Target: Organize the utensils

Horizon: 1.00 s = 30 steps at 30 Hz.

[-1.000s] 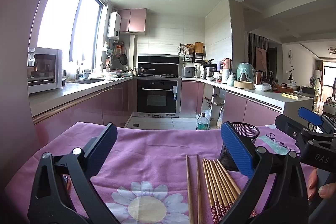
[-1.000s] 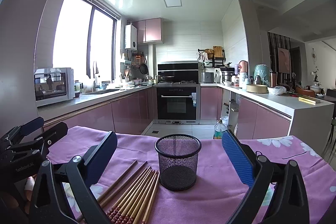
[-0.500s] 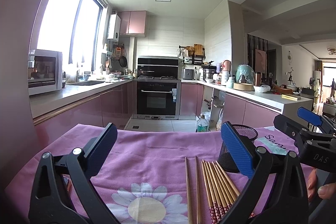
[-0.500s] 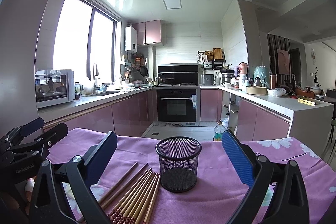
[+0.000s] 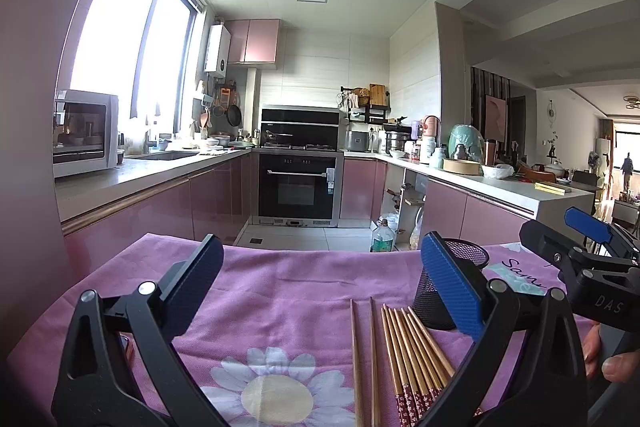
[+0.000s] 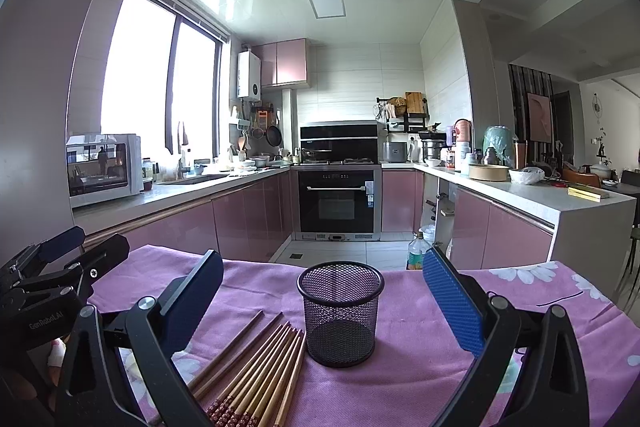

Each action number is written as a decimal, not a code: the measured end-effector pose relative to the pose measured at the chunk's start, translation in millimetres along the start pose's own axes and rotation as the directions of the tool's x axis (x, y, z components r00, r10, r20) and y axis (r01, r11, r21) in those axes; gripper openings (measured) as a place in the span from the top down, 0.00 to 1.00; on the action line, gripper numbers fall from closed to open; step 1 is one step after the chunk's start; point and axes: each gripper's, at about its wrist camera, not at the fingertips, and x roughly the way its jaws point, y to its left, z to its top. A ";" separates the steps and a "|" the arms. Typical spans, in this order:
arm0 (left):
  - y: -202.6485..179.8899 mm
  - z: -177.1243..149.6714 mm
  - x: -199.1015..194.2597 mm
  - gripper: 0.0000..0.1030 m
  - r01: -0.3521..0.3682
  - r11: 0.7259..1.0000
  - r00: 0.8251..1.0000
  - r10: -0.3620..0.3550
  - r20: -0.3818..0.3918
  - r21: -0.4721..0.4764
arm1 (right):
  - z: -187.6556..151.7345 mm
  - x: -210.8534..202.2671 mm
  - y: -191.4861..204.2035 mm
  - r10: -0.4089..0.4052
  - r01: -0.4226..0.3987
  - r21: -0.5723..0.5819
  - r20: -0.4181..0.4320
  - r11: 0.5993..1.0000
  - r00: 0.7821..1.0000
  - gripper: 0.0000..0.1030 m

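Observation:
Several wooden chopsticks (image 5: 404,351) with red patterned ends lie side by side on the purple flowered tablecloth (image 5: 280,291). A black mesh cup (image 6: 340,315) stands upright and empty just right of the chopsticks (image 6: 260,371). My left gripper (image 5: 320,291) hovers open over the cloth, left of the mesh cup (image 5: 452,287), with nothing between its fingers. My right gripper (image 6: 322,303) is open too, and the cup sits between and beyond its fingers. Each gripper shows at the edge of the other's view: the right one (image 5: 580,247), the left one (image 6: 56,263).
The table's far edge (image 6: 360,267) drops to a tiled kitchen floor with a plastic bottle (image 6: 416,251). Pink cabinets, an oven (image 6: 338,199) and crowded counters lie beyond. A person's fingers (image 5: 616,363) hold the right gripper's handle.
Both views have tilted slightly upward, so the cup and chopsticks sit a little lower in frame. Both grippers stay open and nothing on the table moved.

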 end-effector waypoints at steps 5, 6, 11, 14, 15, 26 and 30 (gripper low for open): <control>0.3 -0.5 -0.3 0.05 0.000 1.000 1.000 0.000 0.001 -0.002 | -0.5 0.5 0.9 0.000 0.000 -0.001 -0.002 1.000 1.000 0.06; -0.1 -0.4 -0.5 0.05 0.000 1.000 1.000 0.000 0.001 -0.002 | -0.7 0.3 0.9 0.000 0.000 0.000 0.000 1.000 1.000 0.06; 0.1 -0.2 -0.6 0.05 0.002 1.000 1.000 -0.002 0.000 -0.003 | -1.2 0.5 0.9 0.004 -0.004 0.002 -0.002 1.000 1.000 0.06; -0.3 0.4 -2.2 0.05 0.003 1.000 1.000 -0.003 0.000 -0.004 | -0.9 -0.5 -0.6 0.005 -0.005 0.003 -0.001 1.000 1.000 0.06; 0.0 0.1 -1.8 0.05 0.003 1.000 1.000 -0.003 0.000 -0.004 | -1.0 -0.6 -0.7 0.003 -0.003 0.003 0.001 1.000 1.000 0.06; -0.3 0.1 -1.8 0.05 0.003 1.000 1.000 -0.003 -0.001 -0.004 | -1.0 -1.2 -0.4 0.004 -0.004 0.003 0.000 1.000 1.000 0.06; -0.7 0.1 -2.0 0.05 0.002 1.000 1.000 -0.002 -0.001 -0.003 | -1.2 -1.3 -0.2 0.002 -0.002 0.004 0.001 1.000 1.000 0.06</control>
